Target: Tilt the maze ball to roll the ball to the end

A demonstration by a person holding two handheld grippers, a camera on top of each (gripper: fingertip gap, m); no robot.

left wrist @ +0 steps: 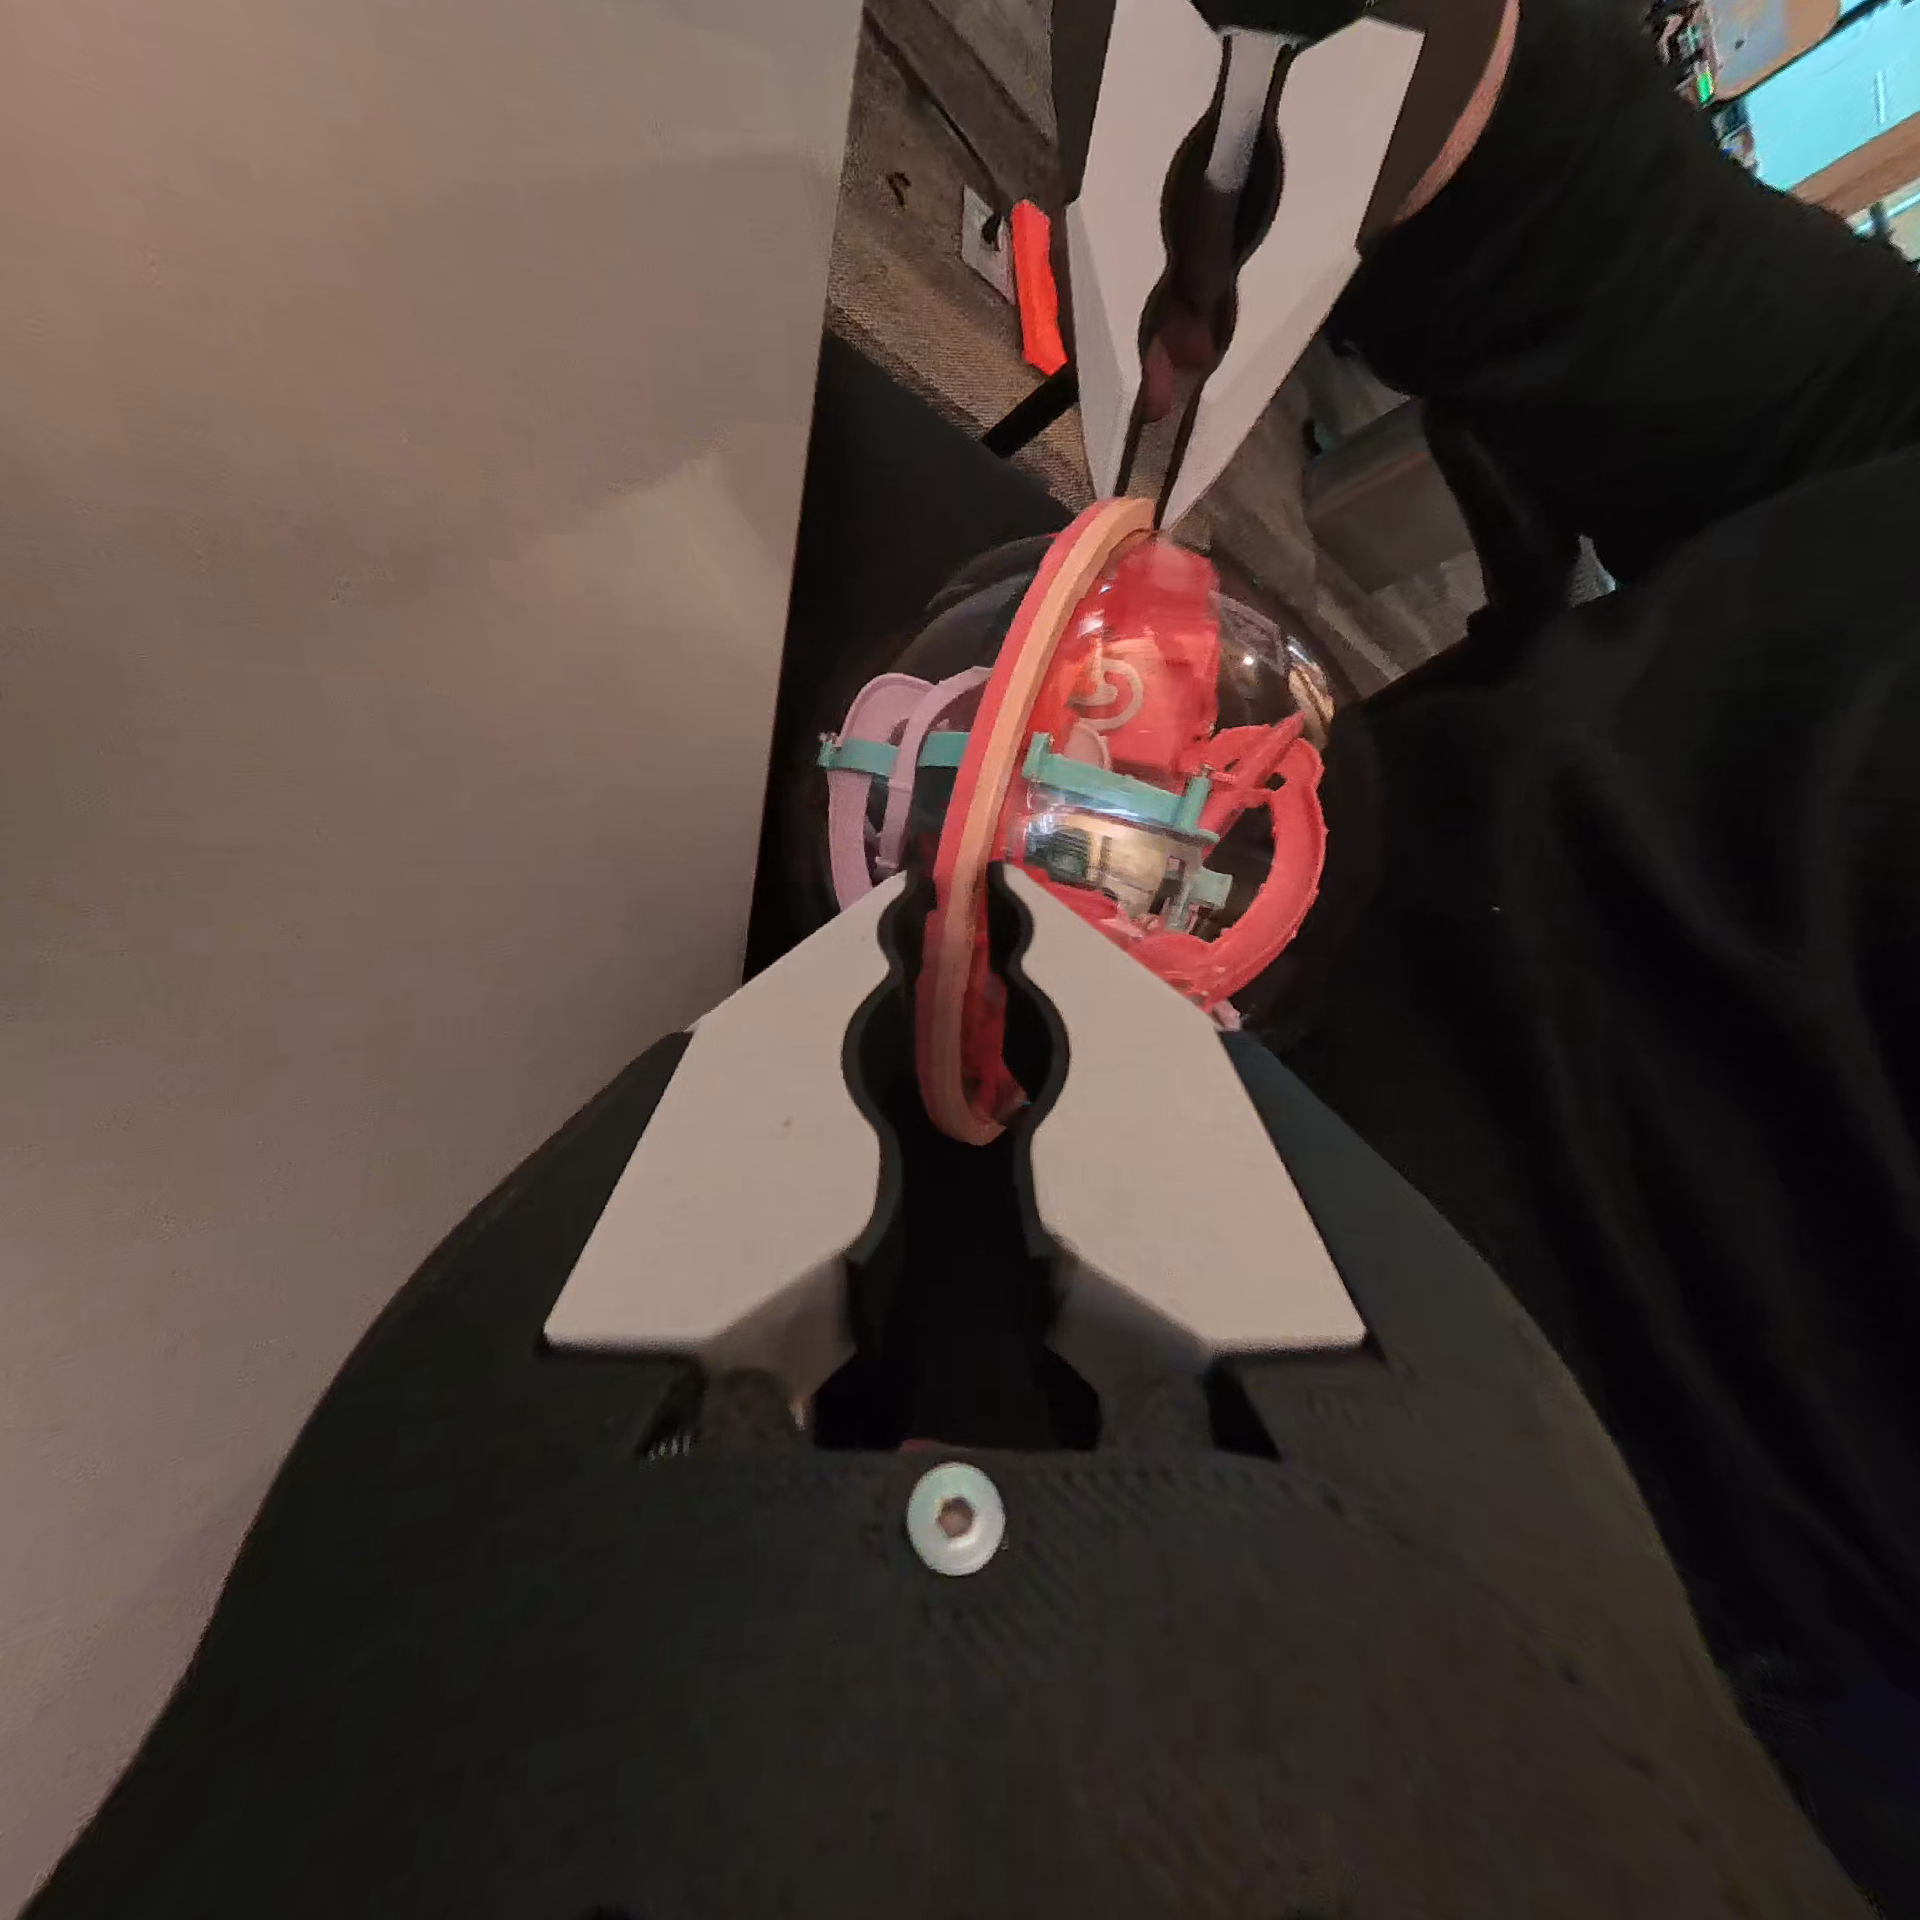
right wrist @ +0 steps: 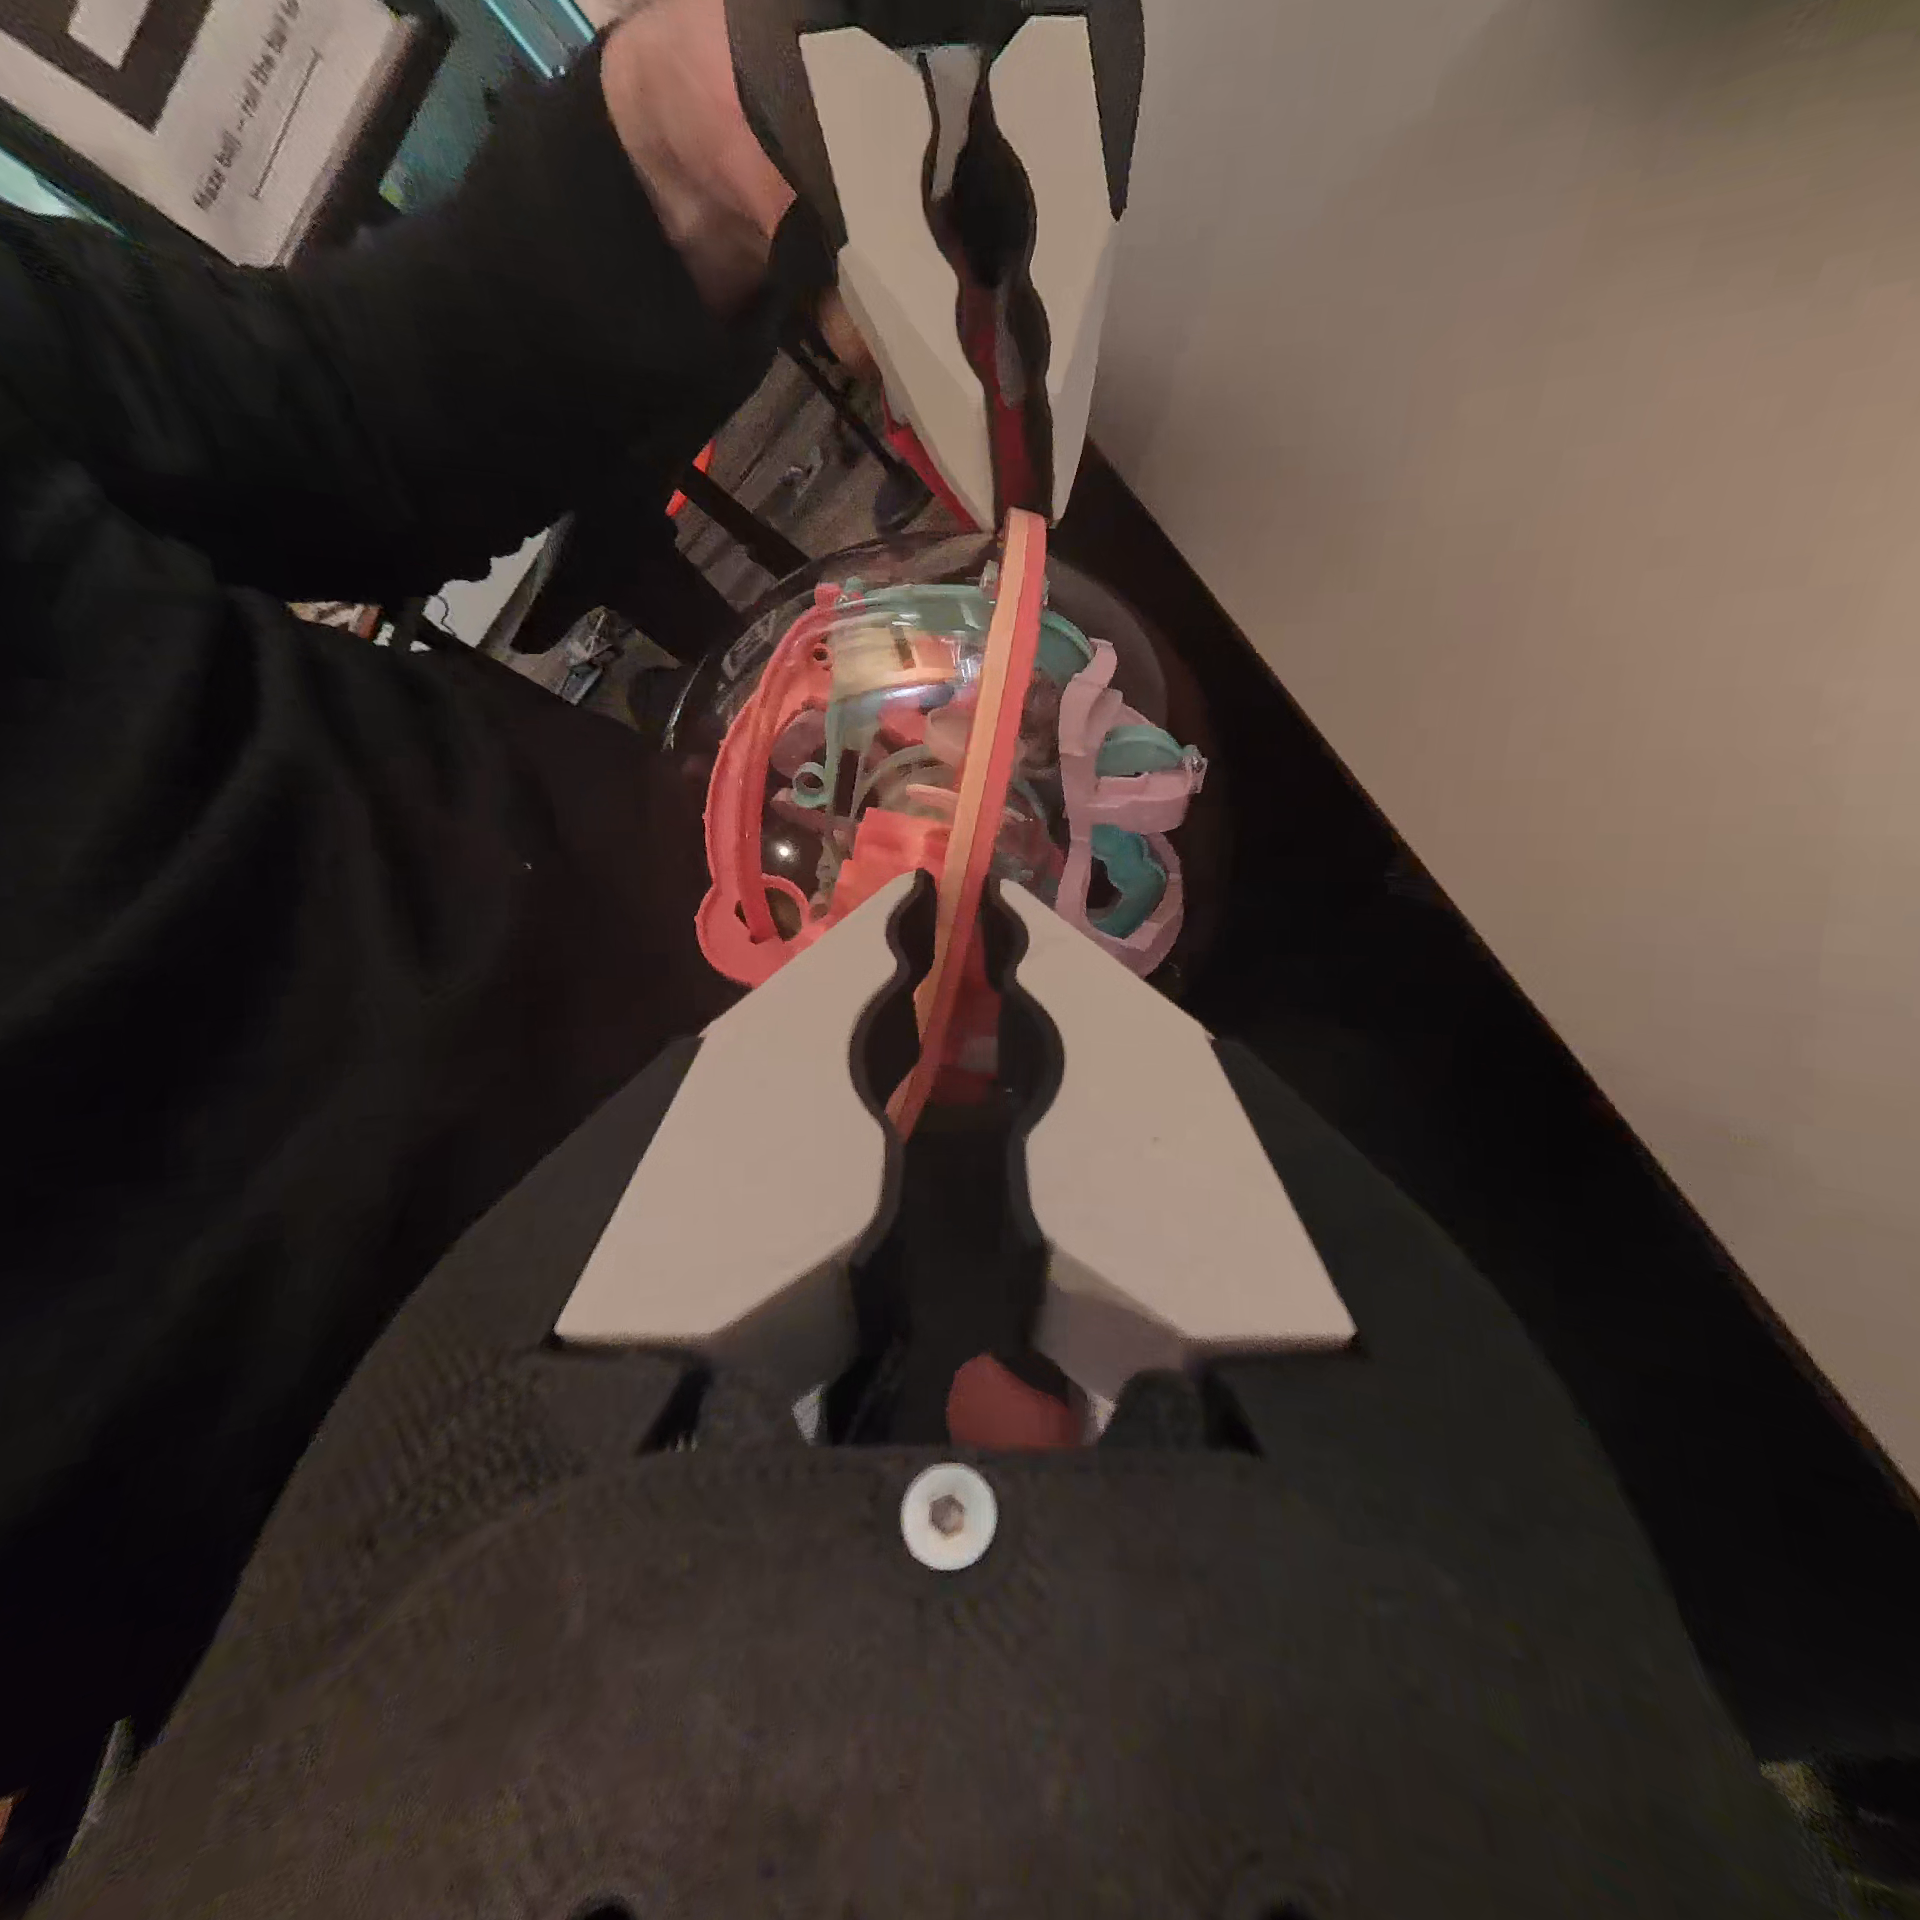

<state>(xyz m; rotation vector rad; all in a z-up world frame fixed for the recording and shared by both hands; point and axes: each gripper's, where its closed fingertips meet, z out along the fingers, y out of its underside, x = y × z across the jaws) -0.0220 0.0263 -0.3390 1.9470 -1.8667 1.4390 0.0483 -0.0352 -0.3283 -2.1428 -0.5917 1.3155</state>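
Note:
A clear maze ball [left wrist: 1091,769] with red, teal and lilac tracks inside is held in the air between my two grippers. A red and tan rim [left wrist: 997,748] runs round its middle. My left gripper [left wrist: 961,894] is shut on the near part of that rim. My right gripper [left wrist: 1143,499] shows opposite, pinching the rim's far side. In the right wrist view the maze ball [right wrist: 935,779] fills the centre, my right gripper [right wrist: 961,899] is shut on the rim [right wrist: 987,748], and the left gripper [right wrist: 1023,509] clamps the far side. The small rolling ball is not clearly visible.
A pale wall [left wrist: 364,623] stands to the left in the left wrist view and to the right [right wrist: 1507,520] in the right wrist view. A person's black sleeves [left wrist: 1662,831] fill the other side. A red clip [left wrist: 1039,291] hangs behind. Some 10 cm of space lies between my two pairs of fingers.

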